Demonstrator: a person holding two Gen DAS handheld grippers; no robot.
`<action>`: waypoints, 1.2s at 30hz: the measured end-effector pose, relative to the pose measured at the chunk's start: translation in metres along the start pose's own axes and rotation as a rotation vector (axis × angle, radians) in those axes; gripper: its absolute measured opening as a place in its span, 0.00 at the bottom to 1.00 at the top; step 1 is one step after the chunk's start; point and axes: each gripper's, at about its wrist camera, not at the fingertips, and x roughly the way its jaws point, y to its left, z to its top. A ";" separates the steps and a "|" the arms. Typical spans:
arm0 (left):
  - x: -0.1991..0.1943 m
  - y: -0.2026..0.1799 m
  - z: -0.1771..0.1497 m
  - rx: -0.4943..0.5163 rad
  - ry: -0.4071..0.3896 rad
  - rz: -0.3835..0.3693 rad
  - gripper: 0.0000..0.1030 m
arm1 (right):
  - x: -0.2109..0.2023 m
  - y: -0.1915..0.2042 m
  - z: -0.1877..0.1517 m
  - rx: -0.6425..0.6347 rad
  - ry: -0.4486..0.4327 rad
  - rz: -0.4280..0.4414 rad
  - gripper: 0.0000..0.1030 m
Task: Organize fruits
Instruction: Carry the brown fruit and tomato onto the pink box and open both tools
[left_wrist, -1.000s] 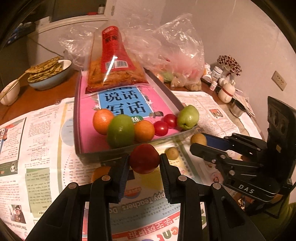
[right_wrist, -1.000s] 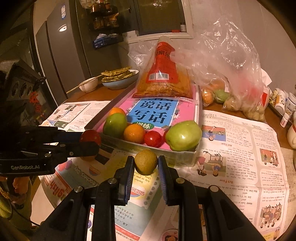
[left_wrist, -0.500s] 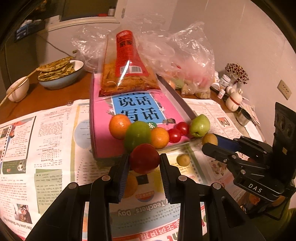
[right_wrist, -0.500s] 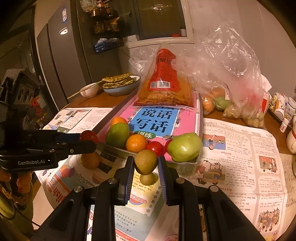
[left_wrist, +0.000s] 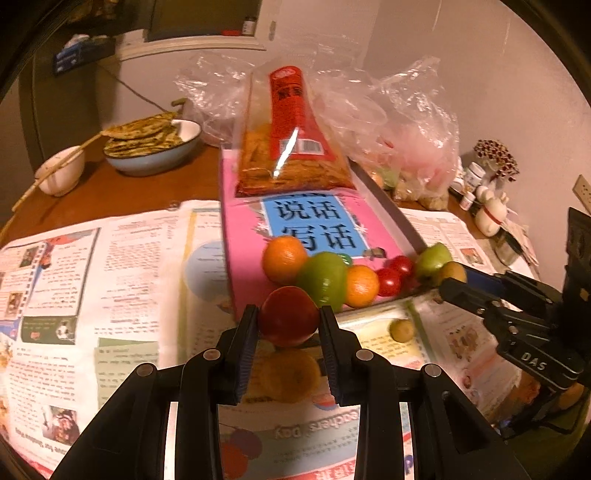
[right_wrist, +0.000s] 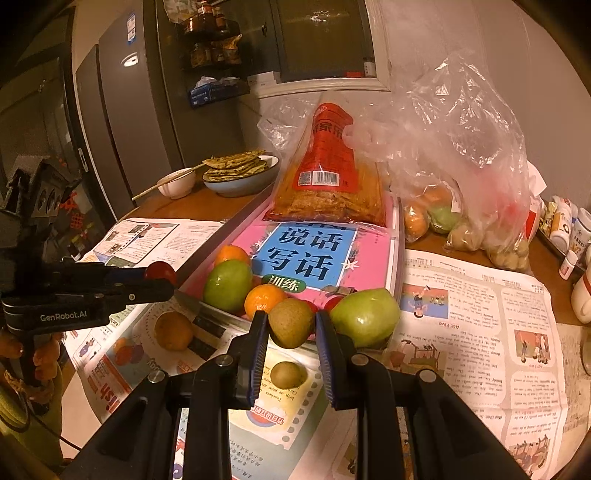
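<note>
A shallow cardboard tray lined with a pink and blue printed book sat on a newspaper-covered table and served as the collecting place. Along the tray's near edge a row of fruit was already gathered: a round orange, a large green apple, a smaller orange, two red cherry tomatoes, and a pale green apple at the right end.

The left gripper was clamped on a round red apple, held just in front of the tray's near edge. The right gripper was clamped on a brown kiwi, also raised just before that edge.

On the newspaper in front of the tray, a yellow-orange fruit and a small brown kiwi were left loose. By my reckoning, the sorting was past halfway: two fruits in transit, two waiting. A clear plastic bag of more fruit lay to the right of the tray, untouched.
</note>
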 end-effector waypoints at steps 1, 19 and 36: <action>0.000 0.001 0.001 -0.001 -0.002 0.004 0.33 | 0.000 0.000 0.000 0.000 -0.002 0.001 0.26; 0.014 -0.003 0.009 0.009 0.010 0.019 0.33 | 0.011 0.001 0.006 0.006 -0.007 0.008 0.26; 0.034 -0.006 0.009 0.015 0.046 0.032 0.33 | 0.029 -0.002 0.004 -0.003 0.006 -0.012 0.26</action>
